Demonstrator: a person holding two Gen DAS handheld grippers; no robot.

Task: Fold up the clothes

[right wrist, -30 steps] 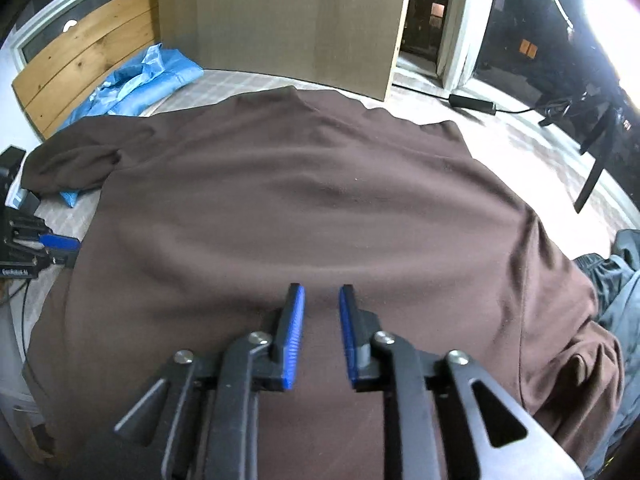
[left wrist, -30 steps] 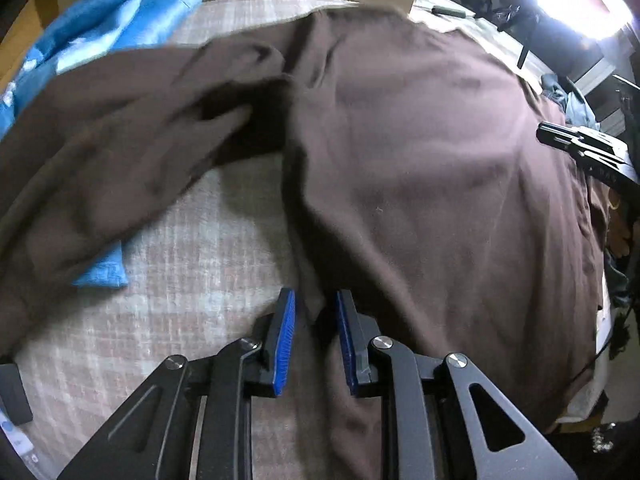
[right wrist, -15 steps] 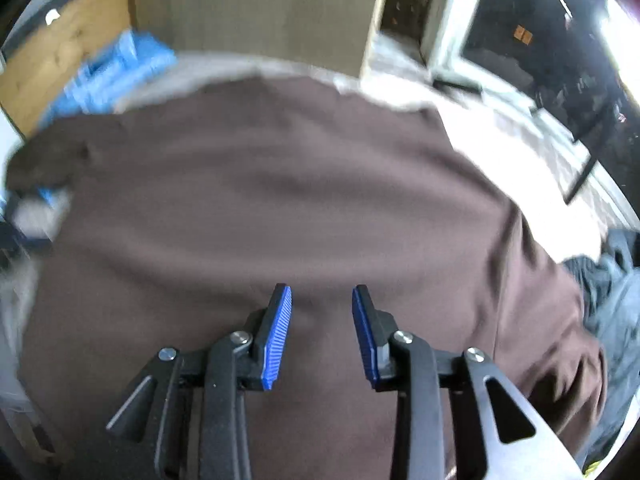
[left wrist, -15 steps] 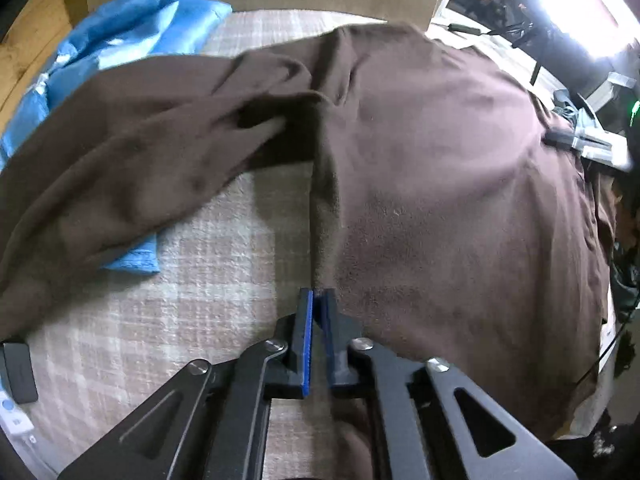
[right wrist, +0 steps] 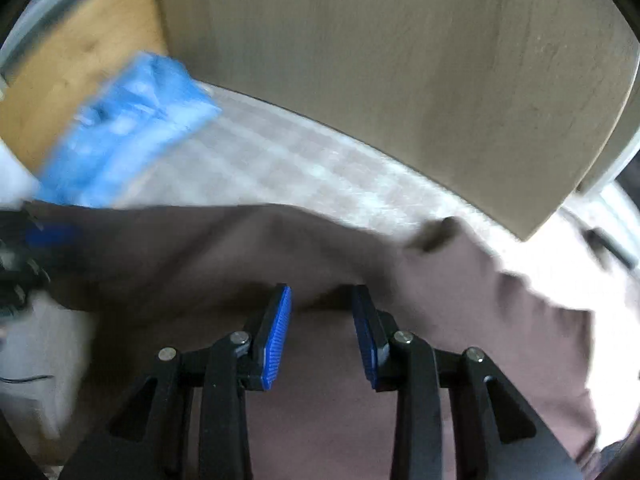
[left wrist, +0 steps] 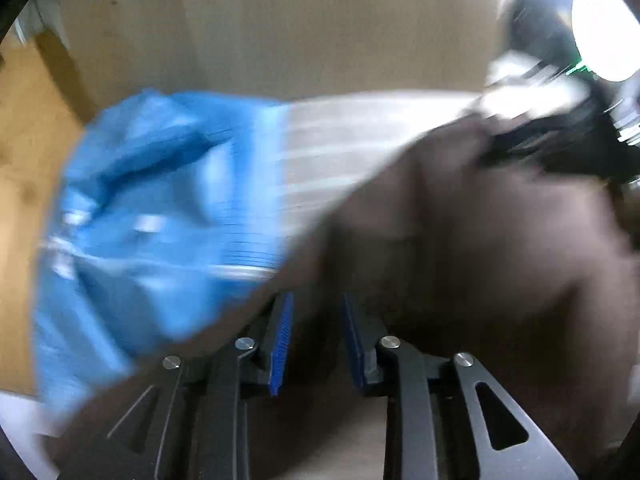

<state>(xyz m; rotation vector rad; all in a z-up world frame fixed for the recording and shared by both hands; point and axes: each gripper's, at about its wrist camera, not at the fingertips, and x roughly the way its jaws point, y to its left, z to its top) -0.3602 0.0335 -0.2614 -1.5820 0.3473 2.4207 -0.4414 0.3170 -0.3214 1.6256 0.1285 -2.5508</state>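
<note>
Left wrist, soft brown garment (left wrist: pixel 480 260) bunched between ribbed blue fingers (left wrist: pixel 280 344), grip unclear, motion-blurred

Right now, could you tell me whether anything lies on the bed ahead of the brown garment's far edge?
Only the blue garment, at the far left; the checked sheet straight ahead looks bare.

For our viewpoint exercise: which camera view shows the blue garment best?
Left wrist: the blue garment fills its left half, blurred, beside the brown garment. Right wrist shows it small, upper left, also blurred.
</note>
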